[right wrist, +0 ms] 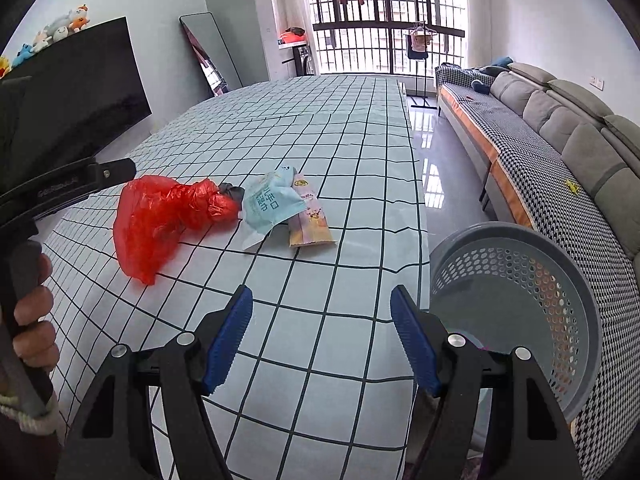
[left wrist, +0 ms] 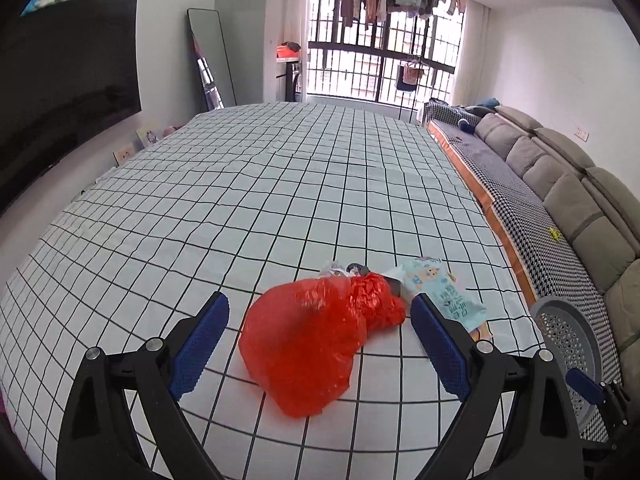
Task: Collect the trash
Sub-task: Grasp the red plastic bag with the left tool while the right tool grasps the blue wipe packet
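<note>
A crumpled red plastic bag [left wrist: 316, 336] [right wrist: 168, 216] lies on the checked table cover. My left gripper [left wrist: 320, 304] is open, its blue pads apart on either side of the bag, not pressing it. Behind the bag lie a light blue wipes packet [left wrist: 444, 292] [right wrist: 272, 204], a pink snack wrapper [right wrist: 310, 220] and a small dark scrap [right wrist: 232, 190]. My right gripper [right wrist: 322, 298] stands open over bare cloth near the table's right edge, with nothing between its fingers. A grey perforated basket [right wrist: 516, 300] [left wrist: 568, 344] sits just right of it, beside the table.
The long table [left wrist: 280, 184] in its checked cloth runs away toward a barred window with hanging laundry. A grey sofa [right wrist: 560, 128] lines the right wall across a strip of shiny floor. A dark TV [left wrist: 60, 80] and a leaning mirror [left wrist: 208, 60] stand at the left. A hand [right wrist: 32, 312] grips the left tool's handle.
</note>
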